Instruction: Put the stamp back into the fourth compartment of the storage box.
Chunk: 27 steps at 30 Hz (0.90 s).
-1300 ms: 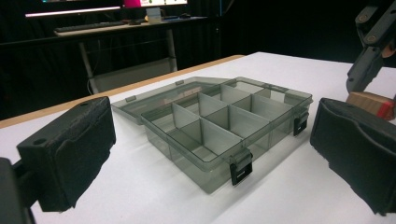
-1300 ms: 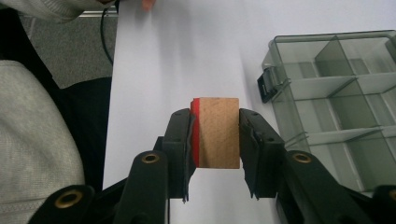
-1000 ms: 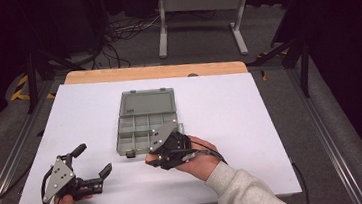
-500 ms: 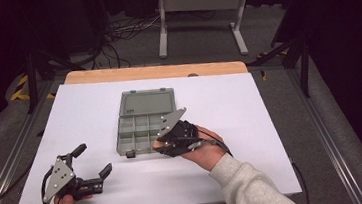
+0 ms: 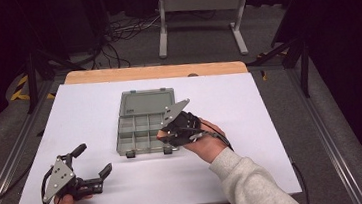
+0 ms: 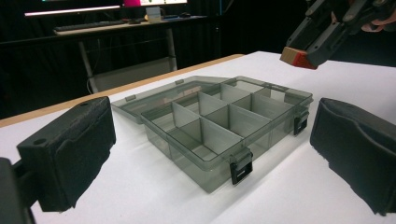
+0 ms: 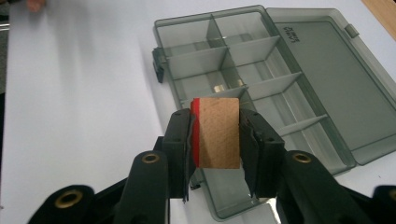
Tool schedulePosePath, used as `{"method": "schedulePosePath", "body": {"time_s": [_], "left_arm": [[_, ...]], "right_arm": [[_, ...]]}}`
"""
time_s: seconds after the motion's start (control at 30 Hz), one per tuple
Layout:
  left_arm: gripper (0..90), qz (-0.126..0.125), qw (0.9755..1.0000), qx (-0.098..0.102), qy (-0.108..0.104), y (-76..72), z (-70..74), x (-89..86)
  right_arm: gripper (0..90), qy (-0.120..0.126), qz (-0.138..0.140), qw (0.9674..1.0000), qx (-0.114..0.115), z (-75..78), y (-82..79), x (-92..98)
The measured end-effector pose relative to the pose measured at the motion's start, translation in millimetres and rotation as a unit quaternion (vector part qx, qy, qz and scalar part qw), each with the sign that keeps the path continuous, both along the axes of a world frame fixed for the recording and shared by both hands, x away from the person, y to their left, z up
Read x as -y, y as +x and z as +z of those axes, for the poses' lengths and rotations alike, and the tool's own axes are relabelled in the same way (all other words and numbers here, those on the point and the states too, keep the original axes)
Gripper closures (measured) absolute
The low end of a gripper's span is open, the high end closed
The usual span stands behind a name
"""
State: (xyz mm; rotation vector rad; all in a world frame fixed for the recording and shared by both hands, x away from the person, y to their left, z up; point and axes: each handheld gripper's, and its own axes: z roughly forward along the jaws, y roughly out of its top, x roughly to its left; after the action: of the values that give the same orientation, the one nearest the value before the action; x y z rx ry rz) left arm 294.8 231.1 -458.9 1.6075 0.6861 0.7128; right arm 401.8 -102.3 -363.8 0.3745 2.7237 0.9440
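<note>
while the right gripper (image 7: 215,135) hangs over the near edge of the compartment box (image 5: 144,130), its jaws are clenched on a small wooden block (image 7: 217,132) — one pad on each side face, the block's tan face turned to the right gripper view's camera and a red strip running down its left edge. in that view the block sits above the divided half of the box, over the cells nearest the gripper. in the high view the right gripper (image 5: 164,133) is at the box's front right corner, tilted toward the box, held in a hand with a pale grey sleeve (image 5: 250,186) behind it.

the box is smoky grey and see-through, lying open in the middle of the white table (image 5: 271,123): its flat lid is folded back on the far side, its tray split by dividers into rows of cells, with two dark latches on the front wall. something small and pale lies in one middle cell, too small to tell what.

the left gripper (image 5: 92,163) rests low at the near left of the table, well apart from the box, jaws released and spread wide — nothing between them. in the left gripper view its two black pads frame the box (image 6: 219,130), with the block (image 6: 299,57) hanging at the upper right.
</note>
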Motion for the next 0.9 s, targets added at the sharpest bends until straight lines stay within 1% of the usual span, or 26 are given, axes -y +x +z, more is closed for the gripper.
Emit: {"method": "schedulePosePath", "body": {"time_s": [0.13,0.33,0.5,0.63,0.73,0.83,0.9], "left_arm": [[1.0,0.0,1.0,0.0,0.0,0.1,0.0,0.0],[1.0,0.0,1.0,0.0,0.0,0.1,0.0,-0.1],[1.0,0.001,1.0,-0.001,-0.002,0.1,-0.1,-0.1],[1.0,0.0,1.0,-0.001,-0.002,0.0,-0.1,0.0],[1.0,0.0,1.0,-0.001,0.0,0.2,-0.1,0.2],[1.0,-0.001,1.0,-0.001,0.0,0.2,-0.1,0.4],[1.0,-0.001,1.0,-0.001,0.0,0.2,-0.1,0.3]], "right_arm": [[65.9,0.0,-0.004,1.0,0.006,-0.5,5.6,0.8],[65.9,-0.006,-0.017,0.9998,0.006,-1.4,15.6,1.3],[66.0,-0.007,-0.025,0.9996,0.009,-2.7,22.0,2.9],[65.9,-0.009,-0.029,0.9995,0.007,-4.0,26.2,4.0],[65.9,-0.01,-0.034,0.9993,0.013,-4.5,29.4,4.7],[65.9,-0.007,-0.036,0.9992,0.015,-4.9,31.4,4.6],[66.0,-0.011,-0.04,0.999,0.014,-5.6,34.6,4.7]]}}
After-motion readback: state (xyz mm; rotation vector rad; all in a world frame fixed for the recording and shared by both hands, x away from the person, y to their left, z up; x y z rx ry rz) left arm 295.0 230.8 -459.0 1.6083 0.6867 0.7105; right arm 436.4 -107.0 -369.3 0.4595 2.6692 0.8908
